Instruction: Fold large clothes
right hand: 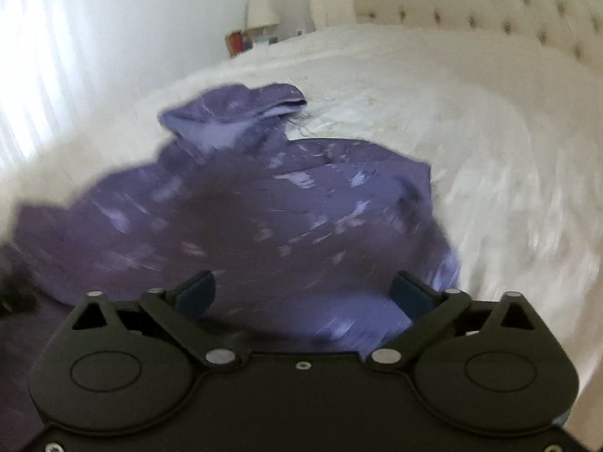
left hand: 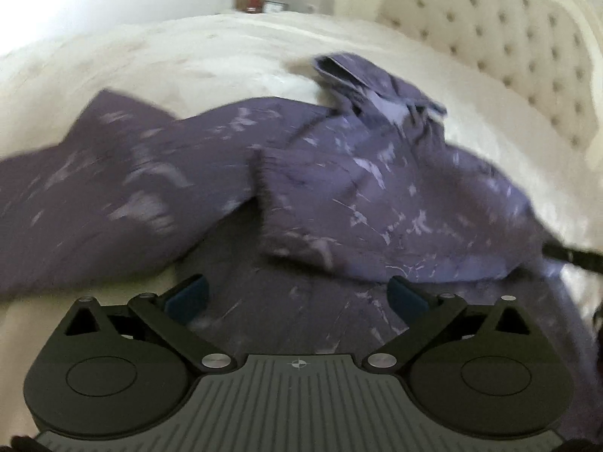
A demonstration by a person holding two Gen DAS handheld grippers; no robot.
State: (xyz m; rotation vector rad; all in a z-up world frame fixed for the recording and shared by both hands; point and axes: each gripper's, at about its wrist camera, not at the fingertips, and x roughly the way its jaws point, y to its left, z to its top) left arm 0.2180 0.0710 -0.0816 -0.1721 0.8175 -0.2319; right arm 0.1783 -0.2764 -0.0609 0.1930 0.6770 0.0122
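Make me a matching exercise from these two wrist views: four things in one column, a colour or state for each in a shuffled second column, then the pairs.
1. garment
2. headboard
3. bedspread
4. left gripper

A. white, spread under the cloth
B. jaws wide, nothing between the pads
C. purple with pale marks, crumpled
D. cream, button-tufted

Pairs: 1-C, 2-D, 3-A, 4-B

the garment point(left hand: 377, 188) is dusky purple with pale lilac streaks and a lighter lilac inside. the bed cover point(right hand: 471, 113) is white, the buttoned headboard point(left hand: 508, 37) cream, both grippers black with blue pads.
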